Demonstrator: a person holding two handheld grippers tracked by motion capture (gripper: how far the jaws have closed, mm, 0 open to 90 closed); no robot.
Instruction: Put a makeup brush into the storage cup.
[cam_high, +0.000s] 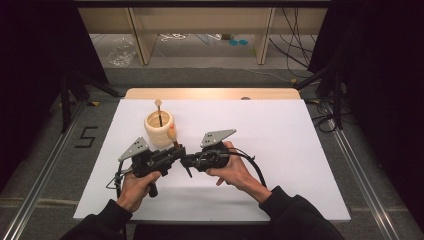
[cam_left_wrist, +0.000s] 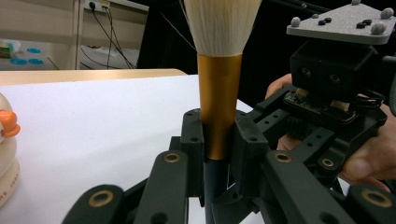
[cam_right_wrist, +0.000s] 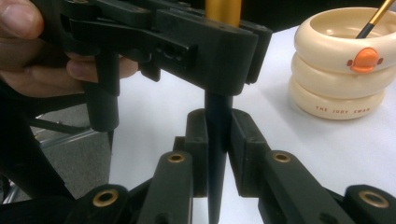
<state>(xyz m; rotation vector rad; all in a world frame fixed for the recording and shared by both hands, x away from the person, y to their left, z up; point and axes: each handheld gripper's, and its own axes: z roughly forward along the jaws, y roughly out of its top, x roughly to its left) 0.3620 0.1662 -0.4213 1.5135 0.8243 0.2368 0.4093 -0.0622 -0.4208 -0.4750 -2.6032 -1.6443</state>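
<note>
White bench (cam_high: 280, 150) with a wooden far edge, dark curtains at both sides, shelving and loose cables on the floor beyond.

Item 1: makeup brush (cam_left_wrist: 219, 93). White bristle head, gold ferrule, dark tapered handle. It stands upright between my two tongs, just near and right of the holder, off the bench surface as far as I can tell.

Item 2: my left tongs (cam_high: 172, 152). Pressed onto the brush at the lower end of the gold ferrule, one pad on each side, as the left gripper view shows.

Item 3: my right tongs (cam_high: 187, 161). Pinching the dark handle lower down, near its pointed end (cam_right_wrist: 217, 154); the left tongs sit directly above them in the right gripper view.

Item 4: cream ringed holder (cam_high: 159, 129) with an orange duck-bill ornament, standing on the bench left of centre. One thin brush (cam_high: 159, 112) with a gold-and-black stem already stands in it.

Status, as I judge it: the work appears to be loading brushes into the holder. One is in place. The large brush is mid-handover, gripped by both tongs at once. Left to do: one pair lets go, the other carries the brush over the holder's mouth, lowers it in handle first, then releases.
</note>
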